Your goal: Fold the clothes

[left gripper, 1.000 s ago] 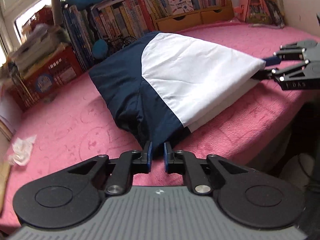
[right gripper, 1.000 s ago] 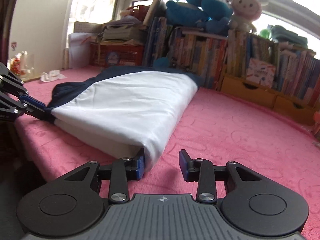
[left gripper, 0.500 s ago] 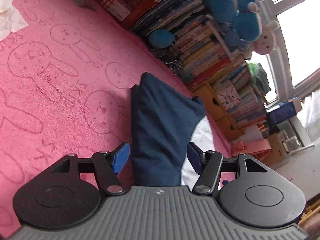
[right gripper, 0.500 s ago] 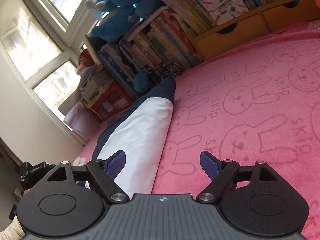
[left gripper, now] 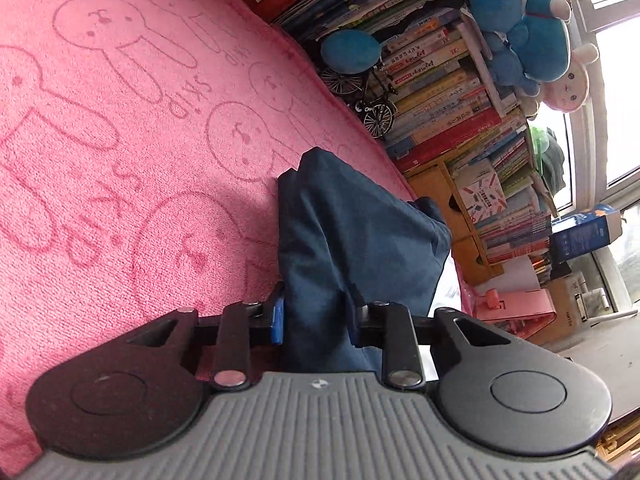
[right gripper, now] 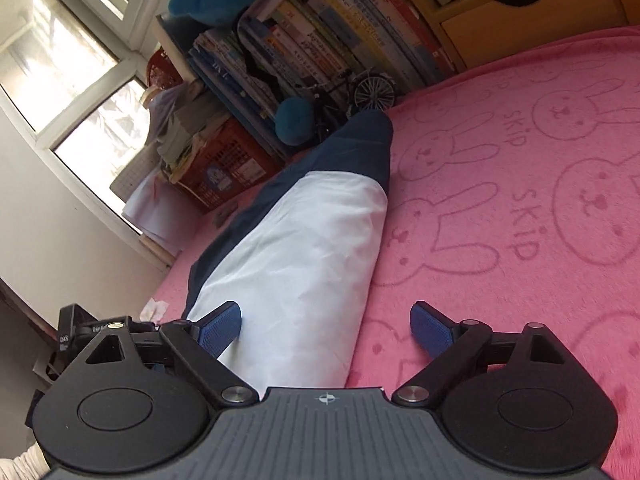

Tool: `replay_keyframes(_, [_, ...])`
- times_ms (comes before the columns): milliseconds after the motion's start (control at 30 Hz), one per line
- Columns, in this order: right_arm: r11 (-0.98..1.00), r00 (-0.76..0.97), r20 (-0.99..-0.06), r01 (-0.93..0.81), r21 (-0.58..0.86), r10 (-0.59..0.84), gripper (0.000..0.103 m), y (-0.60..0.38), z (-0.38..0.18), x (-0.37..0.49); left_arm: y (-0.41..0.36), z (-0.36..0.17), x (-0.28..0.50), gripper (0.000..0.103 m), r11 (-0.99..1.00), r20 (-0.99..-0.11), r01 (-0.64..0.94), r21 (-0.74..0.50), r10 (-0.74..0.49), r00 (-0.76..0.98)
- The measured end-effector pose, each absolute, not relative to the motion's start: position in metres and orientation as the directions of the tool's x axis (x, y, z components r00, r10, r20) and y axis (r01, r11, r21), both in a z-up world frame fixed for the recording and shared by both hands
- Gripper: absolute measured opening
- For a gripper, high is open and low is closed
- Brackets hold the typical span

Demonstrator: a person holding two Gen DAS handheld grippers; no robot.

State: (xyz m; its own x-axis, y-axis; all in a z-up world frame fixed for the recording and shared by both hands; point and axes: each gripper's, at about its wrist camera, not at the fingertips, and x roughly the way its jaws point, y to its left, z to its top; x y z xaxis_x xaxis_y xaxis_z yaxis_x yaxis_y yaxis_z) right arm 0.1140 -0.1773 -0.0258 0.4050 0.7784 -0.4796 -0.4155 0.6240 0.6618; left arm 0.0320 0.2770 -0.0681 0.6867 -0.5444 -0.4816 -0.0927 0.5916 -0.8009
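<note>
Closing left tongs [left gripper: 318, 316] pinching navy fold of garment [left gripper: 360, 240]; right tongs [right gripper: 326, 326] spreading, straddling white edge at 6 o'clock.

L gripper [left gripper: 318, 314] is rolled over on its side, pointing a bit downward, jaws closing w/ navy fabric bunched between them, blue pad against the cloth on one side. R gripper [right gripper: 325, 326] is also rolled, pointing slightly down, jaws opening wide, pads clear of the cloth. A light sleeve [right gripper: 20, 466] shows at bottom-left corner of R view.
</note>
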Motion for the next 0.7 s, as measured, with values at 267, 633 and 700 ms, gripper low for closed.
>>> replay_keyframes(267, [0.635, 0.425, -0.488, -0.343, 0.692, 0.762, 0.049, -0.144, -0.024, 0.181, 0.272, -0.069, 0.038, 0.017, 0.589, -0.473, -0.089, -0.803, -0.54, 0.696])
replay_keyframes(633, [0.741, 0.567, -0.534, -0.222, 0.634, 0.627, 0.051, -0.186, 0.013, 0.245, 0.22, -0.04, 0.124, 0.017, 0.698, -0.474, 0.023, -0.716, -0.51, 0.718])
replay_keyframes(700, [0.779, 0.567, -0.599, -0.13, 0.613, 0.565, 0.052, -0.195, 0.002, 0.255, 0.213, -0.04, 0.125, 0.021, 0.746, -0.498, 0.03, -0.666, -0.474, 0.727])
